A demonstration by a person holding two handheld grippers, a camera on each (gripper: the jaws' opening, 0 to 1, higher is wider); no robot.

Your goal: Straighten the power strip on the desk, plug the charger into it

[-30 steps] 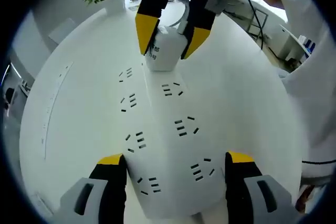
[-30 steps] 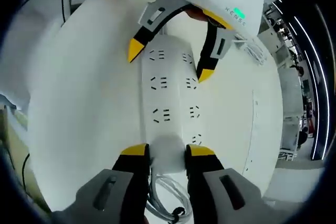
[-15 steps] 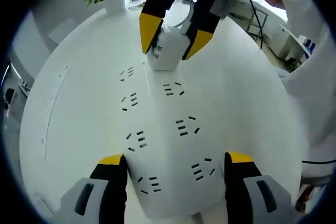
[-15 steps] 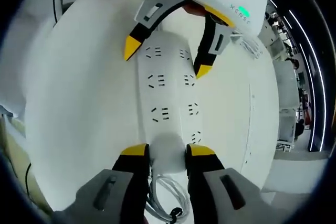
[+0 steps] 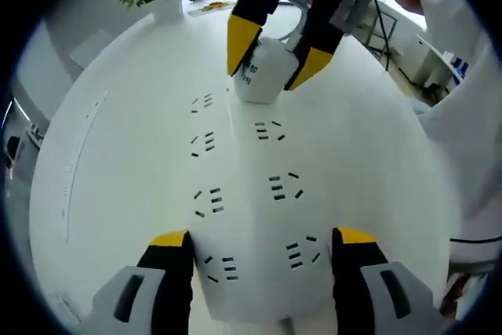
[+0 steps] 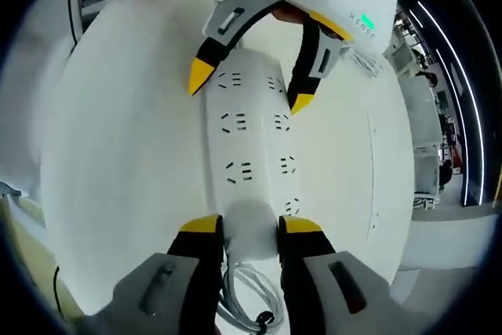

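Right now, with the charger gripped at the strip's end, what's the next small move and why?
Probably press the charger straight down with the right gripper. Its jaws are shut on the charger, which stands at the cable end of the power strip, apparently over a socket. The left gripper, jaws open, straddles the other end and could steady it.

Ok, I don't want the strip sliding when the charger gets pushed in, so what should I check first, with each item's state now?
1. Right gripper shut on the charger: ok.
2. Left gripper open, jaws astride the power strip's far end: ok.
3. Left gripper clamped on the strip: not ok.
4. Prongs seated in a socket: cannot tell.
5. Cable off the sockets: ok.
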